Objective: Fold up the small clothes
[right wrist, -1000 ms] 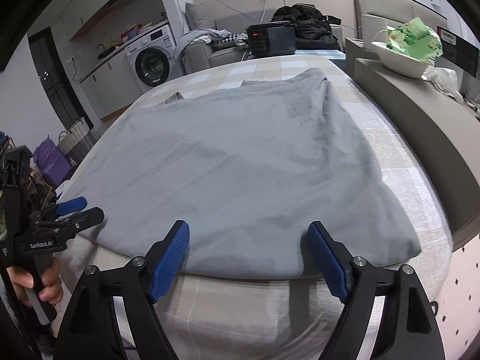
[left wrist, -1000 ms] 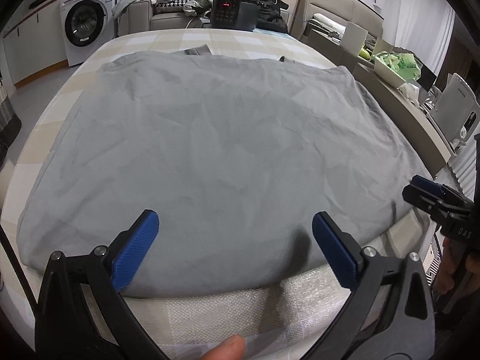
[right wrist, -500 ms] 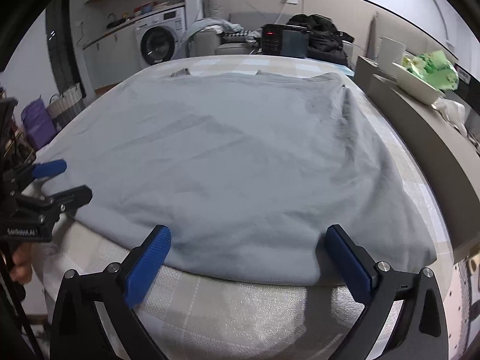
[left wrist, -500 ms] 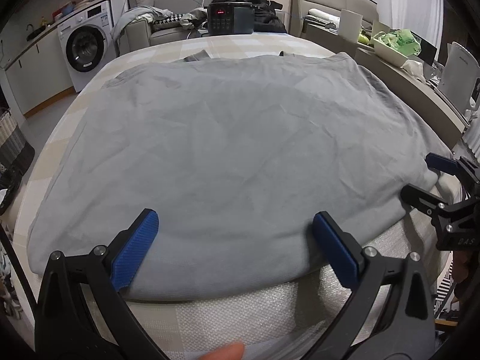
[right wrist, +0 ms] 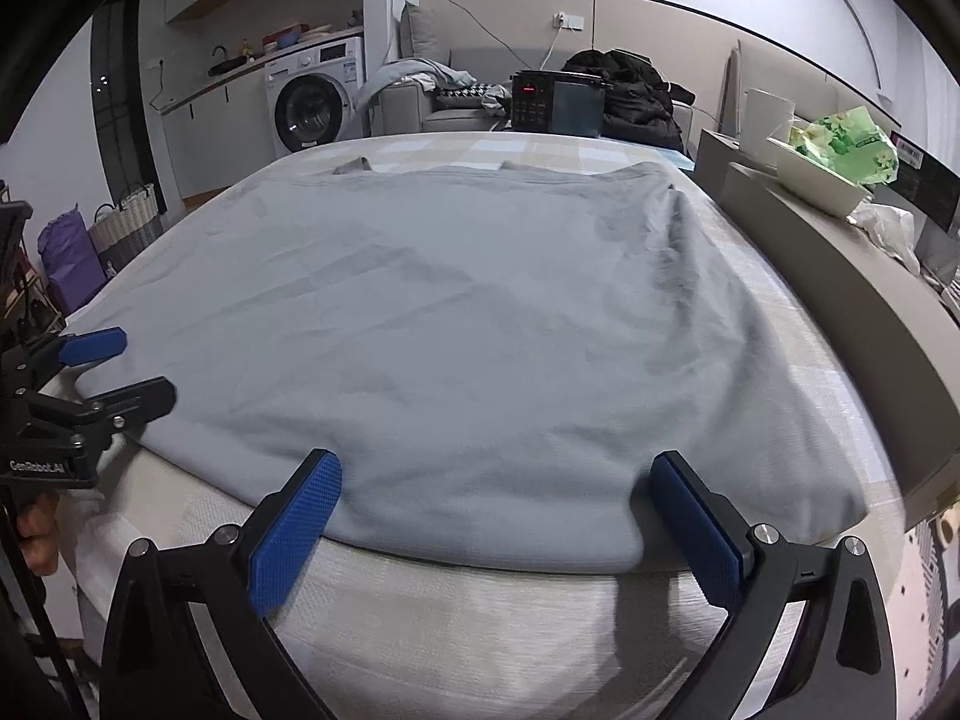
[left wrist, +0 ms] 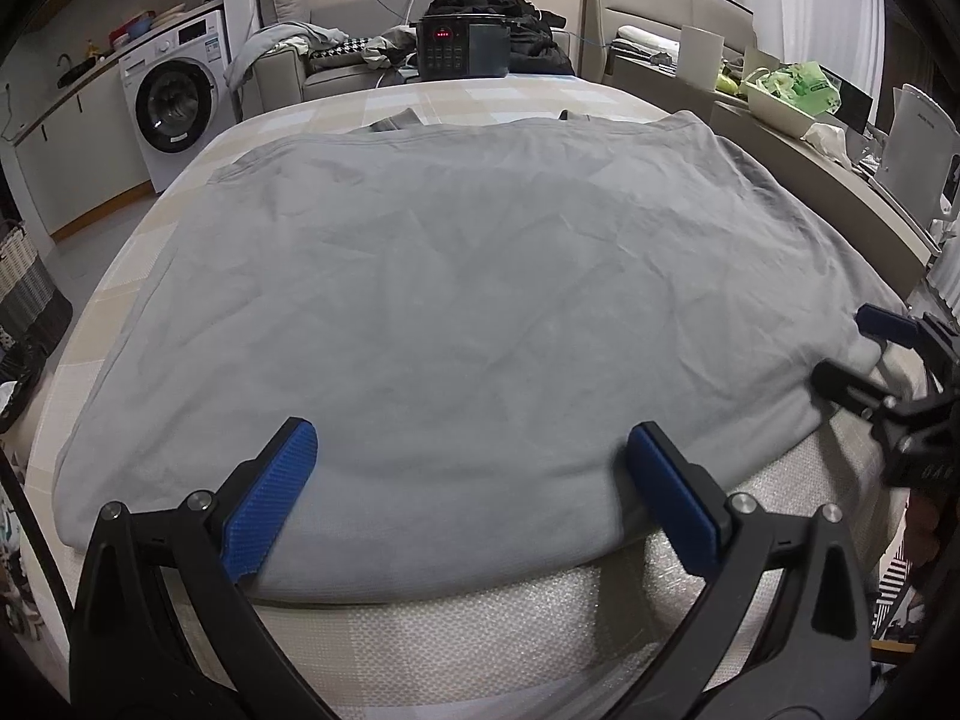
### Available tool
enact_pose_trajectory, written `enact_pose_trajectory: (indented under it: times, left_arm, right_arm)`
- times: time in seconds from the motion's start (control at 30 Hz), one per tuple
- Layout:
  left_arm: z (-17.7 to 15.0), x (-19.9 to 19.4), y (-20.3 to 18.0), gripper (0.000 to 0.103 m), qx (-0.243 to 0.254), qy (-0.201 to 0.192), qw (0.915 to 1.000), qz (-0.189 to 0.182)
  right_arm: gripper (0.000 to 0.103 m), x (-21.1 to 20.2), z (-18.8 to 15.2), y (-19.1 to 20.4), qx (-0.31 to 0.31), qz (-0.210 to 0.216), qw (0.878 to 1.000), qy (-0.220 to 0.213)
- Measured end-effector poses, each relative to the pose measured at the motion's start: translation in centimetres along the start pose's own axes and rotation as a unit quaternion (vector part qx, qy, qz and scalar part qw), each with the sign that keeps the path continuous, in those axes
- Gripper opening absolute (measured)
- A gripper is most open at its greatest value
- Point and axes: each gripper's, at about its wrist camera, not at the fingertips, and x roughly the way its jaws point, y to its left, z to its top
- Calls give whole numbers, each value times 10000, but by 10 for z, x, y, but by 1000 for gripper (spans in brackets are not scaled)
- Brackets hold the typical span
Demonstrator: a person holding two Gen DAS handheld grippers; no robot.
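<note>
A grey garment [left wrist: 468, 276] lies spread flat over the checked bed cover [left wrist: 456, 618], its near hem by the bed's front edge. My left gripper [left wrist: 471, 444] is open wide, its blue pads [left wrist: 270, 498] standing over the near hem left of the middle, nothing clamped. My right gripper [right wrist: 495, 468] is also open wide over the hem further right, its pads [right wrist: 696, 534] not pressing on the garment [right wrist: 456, 324]. Each gripper shows in the other's view: the right gripper [left wrist: 858, 354] at the right edge, the left gripper [right wrist: 114, 366] at the left edge.
At the bed's far end stands a black appliance [left wrist: 462, 51] with a red display, with a sofa [left wrist: 336, 69] heaped with clothes behind it. A washing machine [left wrist: 180, 102] stands far left. A counter [right wrist: 840, 276] with a white bowl [right wrist: 816, 180] runs along the right side. Baskets [right wrist: 126, 222] stand on the left floor.
The right gripper's jaws have spread wider. Both wrist views have rolled level, so the garment now sits squarer in each; the garment itself lies as before.
</note>
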Motion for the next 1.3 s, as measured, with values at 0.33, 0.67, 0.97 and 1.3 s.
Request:
enact_pose_trajectory:
  times: [0.33, 0.67, 0.97, 1.3]
  left_arm:
    - [-2, 0, -1, 103, 10, -81, 10000, -1]
    - [20, -9, 12, 100, -289, 308, 9980, -470]
    - [68, -24, 49, 100, -705, -154, 9974, -20]
    - [98, 31, 48, 100, -553, -87, 9984, -28]
  right_arm:
    - [103, -5, -1, -72, 867, -1079, 9903, 136]
    - [103, -17, 26, -47, 592, -765, 9950, -237]
    - [103, -23, 54, -44, 380, -1266, 9906, -338]
    - [103, -8, 77, -28, 333, -635, 9972, -196]
